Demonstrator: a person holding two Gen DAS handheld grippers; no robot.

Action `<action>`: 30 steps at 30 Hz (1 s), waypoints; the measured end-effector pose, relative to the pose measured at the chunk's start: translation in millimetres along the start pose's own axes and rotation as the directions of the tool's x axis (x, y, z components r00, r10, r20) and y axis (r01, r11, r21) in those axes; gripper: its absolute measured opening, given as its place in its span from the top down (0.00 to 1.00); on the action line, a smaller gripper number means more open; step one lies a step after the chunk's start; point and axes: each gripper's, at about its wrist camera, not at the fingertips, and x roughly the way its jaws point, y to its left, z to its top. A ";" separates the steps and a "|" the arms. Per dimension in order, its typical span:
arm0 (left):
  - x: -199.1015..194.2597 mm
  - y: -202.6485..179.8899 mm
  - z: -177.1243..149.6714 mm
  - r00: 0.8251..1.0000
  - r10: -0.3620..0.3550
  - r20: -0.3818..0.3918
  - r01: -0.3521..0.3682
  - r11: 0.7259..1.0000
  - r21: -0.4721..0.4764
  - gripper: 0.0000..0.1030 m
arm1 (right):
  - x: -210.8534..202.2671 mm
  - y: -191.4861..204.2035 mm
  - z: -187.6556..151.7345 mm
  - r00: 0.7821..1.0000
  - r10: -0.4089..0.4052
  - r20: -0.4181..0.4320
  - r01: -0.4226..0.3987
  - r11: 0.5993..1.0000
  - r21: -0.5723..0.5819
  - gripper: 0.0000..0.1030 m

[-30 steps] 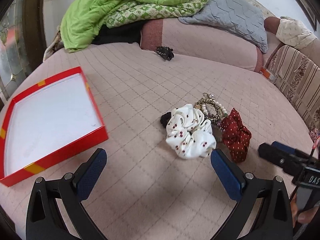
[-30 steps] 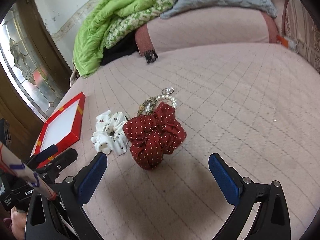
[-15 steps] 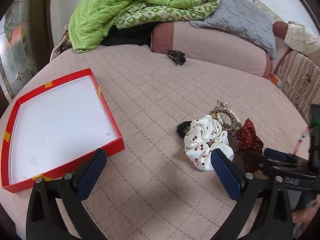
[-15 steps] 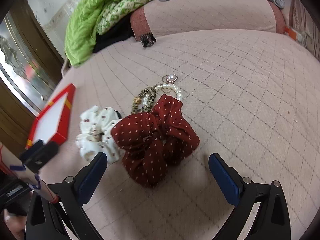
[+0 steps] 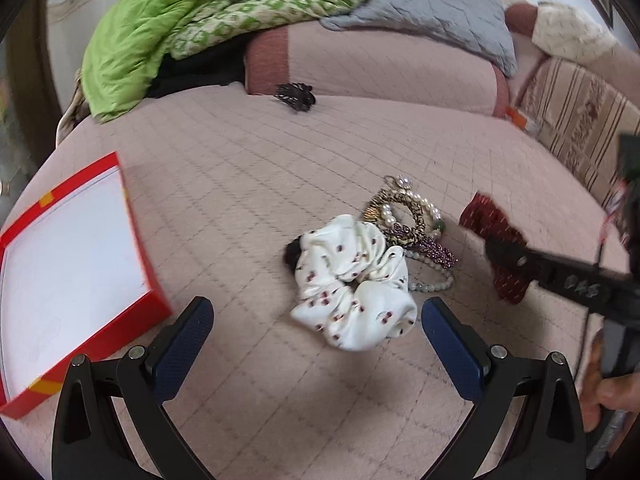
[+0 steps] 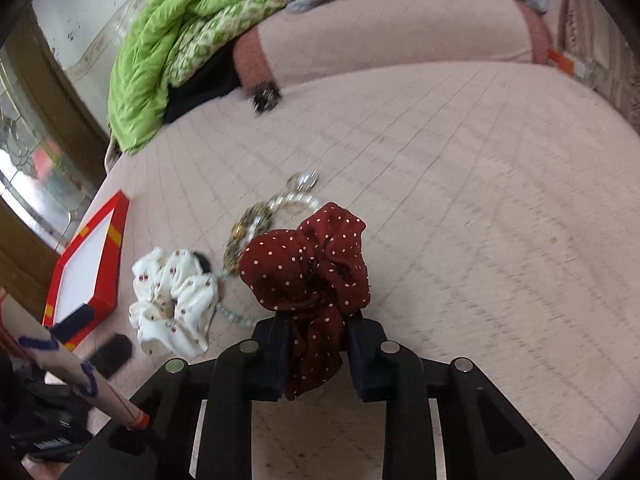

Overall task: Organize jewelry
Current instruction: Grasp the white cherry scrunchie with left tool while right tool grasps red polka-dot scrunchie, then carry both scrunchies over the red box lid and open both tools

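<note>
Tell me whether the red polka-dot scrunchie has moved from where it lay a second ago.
Yes. The red scrunchie now sits to the right, apart from the bracelet pile it lay against, with the right gripper jaws closing on it.

Right gripper [image 6: 316,354] closed on the red polka-dot scrunchie [image 6: 308,276]

A second earlier its jaws stood wide apart with the scrunchie lying beyond them, touching the pile of bracelets [image 5: 408,220]; they were closing with its fabric pinched between the pads, and the scrunchie had come away from the bracelets, to their right in the left wrist view. The left gripper [image 5: 314,338] had drawn nearer the white cherry-print scrunchie [image 5: 354,284], jaws wide.
</note>
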 end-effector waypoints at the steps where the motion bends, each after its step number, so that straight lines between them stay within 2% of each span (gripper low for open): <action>1: 5.2 -3.1 1.7 1.000 0.007 -0.008 -0.007 1.000 0.008 0.00 | -2.0 -0.9 1.2 1.000 0.001 0.007 -0.001 1.000 0.005 0.75; 6: 28.4 -10.8 7.5 0.997 0.069 -0.039 -0.068 0.997 0.028 0.01 | -7.4 -2.5 2.5 0.999 0.029 0.024 -0.030 0.999 0.034 0.75; 7: 31.4 -12.2 7.7 0.996 0.081 -0.038 -0.080 0.996 0.033 0.04 | -7.6 -2.4 2.2 0.999 0.032 0.023 -0.033 0.999 0.036 0.75; 9: 34.2 -12.2 6.7 0.996 0.084 -0.044 -0.083 0.996 0.032 0.39 | -8.8 -3.1 1.5 0.999 0.041 0.025 -0.042 0.998 0.044 0.74; 11: 37.7 -9.2 5.4 0.996 0.063 -0.063 -0.062 0.998 0.020 0.51 | -10.5 -1.9 1.4 0.998 0.047 0.029 -0.049 0.998 0.042 0.74; 15: 29.0 -7.0 4.9 0.999 0.025 -0.033 -0.025 1.000 0.002 0.65 | -13.4 1.2 0.7 0.998 0.054 0.040 -0.056 0.998 0.035 0.74; 21: 7.6 -1.2 8.8 0.999 -0.021 0.049 0.023 1.000 -0.022 0.68 | -23.3 11.3 -1.1 0.995 0.058 0.081 -0.057 0.998 -0.013 0.74; 30: -15.1 20.1 12.4 0.991 0.011 0.136 0.000 0.997 -0.074 0.68 | -27.9 28.2 -2.9 0.991 0.079 0.107 -0.071 0.995 -0.076 0.74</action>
